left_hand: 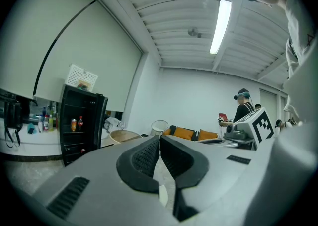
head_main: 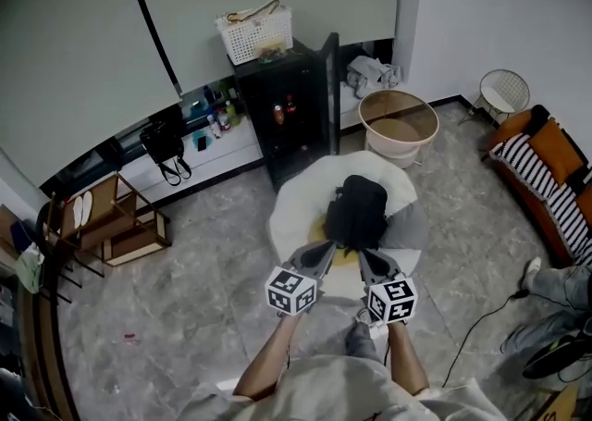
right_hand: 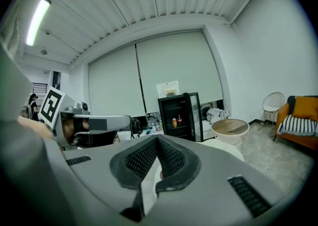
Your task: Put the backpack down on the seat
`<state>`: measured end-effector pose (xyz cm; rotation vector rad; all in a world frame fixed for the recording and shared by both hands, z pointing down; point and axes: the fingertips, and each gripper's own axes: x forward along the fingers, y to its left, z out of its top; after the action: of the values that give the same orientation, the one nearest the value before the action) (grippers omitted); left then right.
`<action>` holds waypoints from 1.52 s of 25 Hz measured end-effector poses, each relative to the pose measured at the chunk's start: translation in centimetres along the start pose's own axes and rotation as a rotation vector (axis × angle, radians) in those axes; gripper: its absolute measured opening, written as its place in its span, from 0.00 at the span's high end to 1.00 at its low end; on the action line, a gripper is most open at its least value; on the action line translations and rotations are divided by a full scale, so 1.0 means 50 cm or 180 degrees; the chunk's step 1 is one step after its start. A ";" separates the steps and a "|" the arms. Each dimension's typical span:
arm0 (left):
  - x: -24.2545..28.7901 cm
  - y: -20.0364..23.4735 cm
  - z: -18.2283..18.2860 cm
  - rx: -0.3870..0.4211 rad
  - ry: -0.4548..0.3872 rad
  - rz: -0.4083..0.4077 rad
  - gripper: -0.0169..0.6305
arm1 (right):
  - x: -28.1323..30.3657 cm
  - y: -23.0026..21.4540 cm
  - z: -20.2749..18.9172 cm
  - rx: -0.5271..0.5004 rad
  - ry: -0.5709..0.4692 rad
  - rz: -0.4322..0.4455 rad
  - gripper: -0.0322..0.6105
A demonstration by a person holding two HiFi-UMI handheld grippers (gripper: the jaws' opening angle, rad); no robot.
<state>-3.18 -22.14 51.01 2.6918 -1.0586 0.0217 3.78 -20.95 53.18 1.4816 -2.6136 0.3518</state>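
the left gripper [left_hand: 160,139] is pressing its two jaws together at the tips, and nothing is sitting between them. the right gripper [right_hand: 158,139] is doing the same: its jaws are touching each other and holding nothing. both grippers are pointing out across the room, side by side, and each one is carrying a marker cube [head_main: 291,290] near the person's hands.

just past the tips, the black backpack [head_main: 356,211] is resting on the middle of the round white seat [head_main: 294,204]. the tips are sitting close to the near edge of the backpack, but i cannot tell if they are touching it.

behind the seat, a black cabinet [head_main: 289,118] is standing with its door open, and small bottles [head_main: 282,114] are showing inside it. a white basket [head_main: 255,35] is sitting on top of it. just beside the cabinet, a round tub [head_main: 398,125] is standing on the grey floor [head_main: 213,271]. a white wire chair [head_main: 505,92] is standing in the far corner, and an orange sofa [head_main: 548,146] with a striped cloth is lying along the right wall. off to the left, a black bag [head_main: 164,143] is hanging by the low shelf, and a wooden rack [head_main: 116,220] is standing near it. far away, another person [left_hand: 243,111] is standing.
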 end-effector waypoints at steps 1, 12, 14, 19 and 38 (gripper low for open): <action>-0.017 -0.005 -0.001 -0.0007 -0.0009 -0.0010 0.92 | -0.011 0.015 0.000 0.0003 -0.0008 -0.0014 0.91; -0.138 -0.097 -0.026 -0.0047 -0.0053 -0.0172 0.92 | -0.134 0.122 -0.023 0.0037 -0.0042 -0.0177 0.91; -0.160 -0.119 -0.041 -0.0067 -0.0033 -0.0201 0.92 | -0.162 0.143 -0.034 0.0041 -0.0038 -0.0196 0.91; -0.181 -0.165 -0.059 -0.0082 -0.0008 -0.0243 0.92 | -0.204 0.172 -0.043 0.0030 -0.0042 -0.0186 0.91; -0.214 -0.244 -0.051 0.0060 -0.0047 -0.0194 0.92 | -0.276 0.200 -0.017 -0.0043 -0.0189 -0.0064 0.91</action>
<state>-2.67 -5.77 49.64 2.7437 -0.9847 0.0007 2.31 -4.32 49.64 1.5360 -2.6390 0.2919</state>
